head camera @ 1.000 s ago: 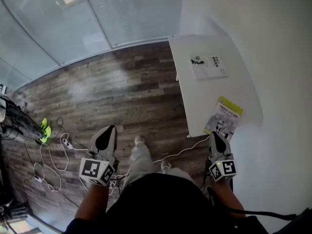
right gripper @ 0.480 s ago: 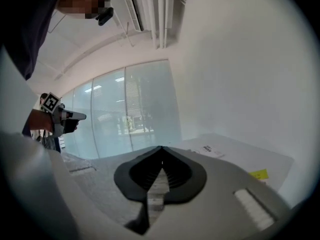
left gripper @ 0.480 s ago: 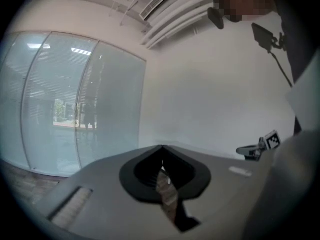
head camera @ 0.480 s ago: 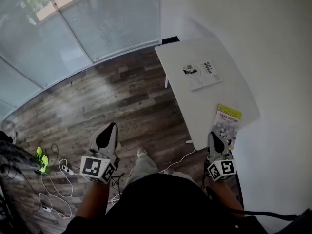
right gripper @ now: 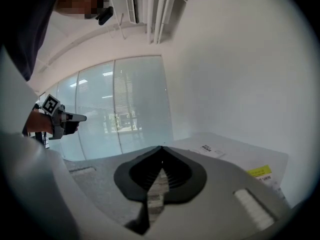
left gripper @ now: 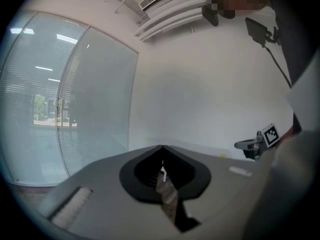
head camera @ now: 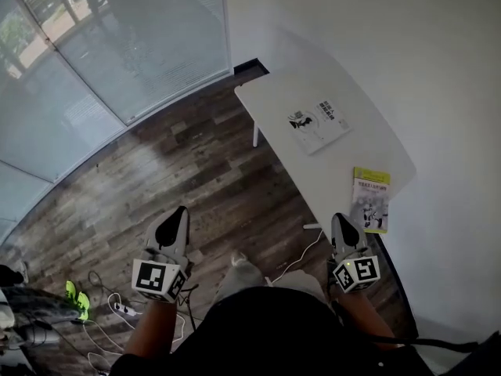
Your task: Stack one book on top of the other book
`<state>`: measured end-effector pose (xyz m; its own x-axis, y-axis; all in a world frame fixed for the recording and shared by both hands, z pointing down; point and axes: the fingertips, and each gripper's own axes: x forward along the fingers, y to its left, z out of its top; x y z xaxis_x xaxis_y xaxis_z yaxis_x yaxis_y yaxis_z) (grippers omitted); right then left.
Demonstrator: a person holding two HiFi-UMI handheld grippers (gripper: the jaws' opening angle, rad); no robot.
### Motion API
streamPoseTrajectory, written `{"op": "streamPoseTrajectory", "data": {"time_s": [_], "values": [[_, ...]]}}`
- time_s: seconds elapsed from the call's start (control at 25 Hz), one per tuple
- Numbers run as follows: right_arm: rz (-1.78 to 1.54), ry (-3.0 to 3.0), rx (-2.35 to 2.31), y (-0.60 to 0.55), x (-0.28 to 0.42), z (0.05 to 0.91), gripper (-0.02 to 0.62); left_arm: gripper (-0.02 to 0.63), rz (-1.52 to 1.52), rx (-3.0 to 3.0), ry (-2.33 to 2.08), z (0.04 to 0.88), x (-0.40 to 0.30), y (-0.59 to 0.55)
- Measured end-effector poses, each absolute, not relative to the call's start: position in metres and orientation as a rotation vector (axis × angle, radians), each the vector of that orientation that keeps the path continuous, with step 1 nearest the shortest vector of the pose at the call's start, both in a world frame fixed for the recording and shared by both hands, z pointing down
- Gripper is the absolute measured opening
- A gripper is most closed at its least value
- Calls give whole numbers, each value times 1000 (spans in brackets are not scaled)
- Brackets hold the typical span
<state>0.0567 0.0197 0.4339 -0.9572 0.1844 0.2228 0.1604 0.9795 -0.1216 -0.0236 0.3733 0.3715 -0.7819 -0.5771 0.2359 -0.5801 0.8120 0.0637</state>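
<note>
While your left gripper and right gripper are closed and empty, pinch the thin, likely floppy yellow book by its near edge.

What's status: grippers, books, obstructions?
Left gripper shut, empty, over floor. Right gripper shut, empty, near yellow-topped book. That and white book lie apart on table, unstacked. Nothing between them.

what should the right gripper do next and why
Probably open the right gripper and reach forward and down to the yellow book. Its jaws are shut with nothing between them, and that book is the one nearest to it. The yellow book lies apart from the white book, so nothing is stacked yet.
</note>
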Motion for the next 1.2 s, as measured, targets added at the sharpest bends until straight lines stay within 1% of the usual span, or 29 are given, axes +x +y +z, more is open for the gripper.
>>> {"op": "streamPoseTrajectory", "data": {"time_s": [0.16, 0.32, 0.64, 0.84, 1.2], "values": [[132, -2900, -181, 26, 58, 431, 2, 6, -14, 948, -2707, 385, -42, 379], [140, -2912, -109, 24, 59, 426, 2, 6, -29, 1001, -2692, 381, -58, 377], [149, -2969, -12, 10, 37, 428, 2, 6, -27, 1101, -2703, 370, -99, 354], [158, -2965, 53, -16, 11, 439, 2, 6, 34, 1175, -2657, 365, -133, 325], [247, -2975, 147, -48, -56, 442, 2, 6, 76, 1287, -2595, 352, -213, 265]]}}
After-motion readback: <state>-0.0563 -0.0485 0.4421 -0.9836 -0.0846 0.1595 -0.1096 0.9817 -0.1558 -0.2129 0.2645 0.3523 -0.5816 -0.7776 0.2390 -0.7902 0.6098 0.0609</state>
